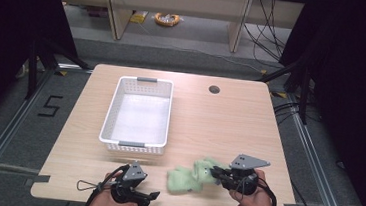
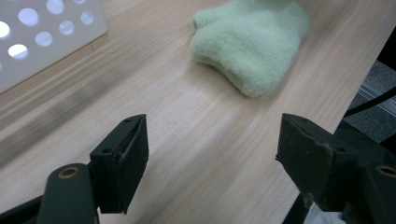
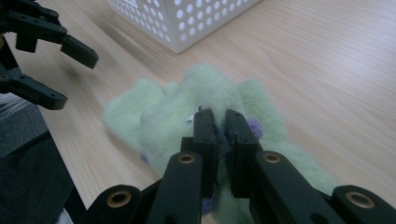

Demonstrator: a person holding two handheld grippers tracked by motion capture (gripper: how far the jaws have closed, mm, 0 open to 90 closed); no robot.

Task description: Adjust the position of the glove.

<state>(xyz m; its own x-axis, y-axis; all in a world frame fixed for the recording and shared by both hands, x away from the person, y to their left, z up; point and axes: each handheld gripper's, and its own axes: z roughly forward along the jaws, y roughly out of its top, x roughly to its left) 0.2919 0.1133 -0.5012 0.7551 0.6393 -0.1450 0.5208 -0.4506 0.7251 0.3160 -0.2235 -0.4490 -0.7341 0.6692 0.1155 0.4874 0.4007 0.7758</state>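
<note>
One mark is all I can read: a black "5" (image 1: 50, 106) taped on the grey floor left of the table. The table (image 1: 219, 126) is pale wood-grain laminate with rounded corners and a dark round hole near its far edge. On its left half stands a white plastic basket (image 1: 112, 108), rectangular, its walls punched with round holes, grey handles at both short ends. A fuzzy pale-green sock (image 1: 188, 175), soft and crumpled, with small purple spots, lies at the near edge, right of centre. My right gripper (image 1: 213, 172) points left, jaws pinched almost together on the sock's right end, my hand wrapped around its body from below. My left gripper (image 1: 152, 196) rests at the near edge, pointing right toward the sock, jaws spread wide and holding nothing.
</note>
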